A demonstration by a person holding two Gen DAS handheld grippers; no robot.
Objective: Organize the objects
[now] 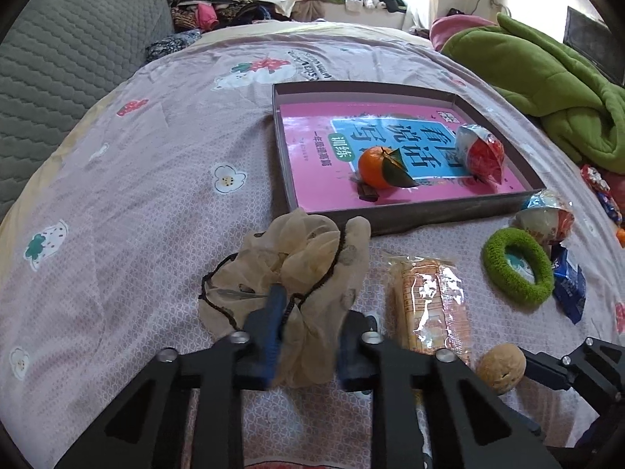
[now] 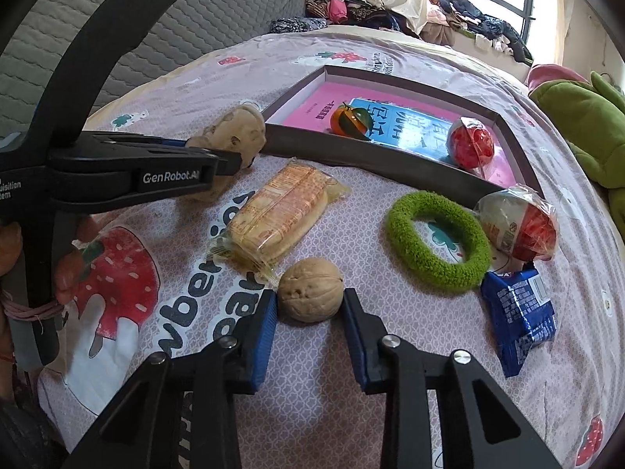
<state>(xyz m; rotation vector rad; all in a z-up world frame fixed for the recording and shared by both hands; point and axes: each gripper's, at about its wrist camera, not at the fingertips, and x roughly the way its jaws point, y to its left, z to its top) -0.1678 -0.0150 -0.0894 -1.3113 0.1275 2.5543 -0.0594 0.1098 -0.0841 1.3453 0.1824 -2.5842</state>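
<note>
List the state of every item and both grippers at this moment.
left gripper: shut on beige mesh bag
right gripper: open around walnut
tray: holds tangerine, one jelly cup
second jelly cup: outside tray
green ring, wafer pack, blue packet: on bedsheet

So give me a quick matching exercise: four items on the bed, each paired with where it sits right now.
Items:
1. walnut
2. orange
3. scrunchie
4. blue packet

Places:
A. inside the tray, on the book
B. between the right gripper's fingers
C. on the bed beside the green ring
D. in the left gripper

Pairs: 1-B, 2-A, 3-D, 4-C
</note>
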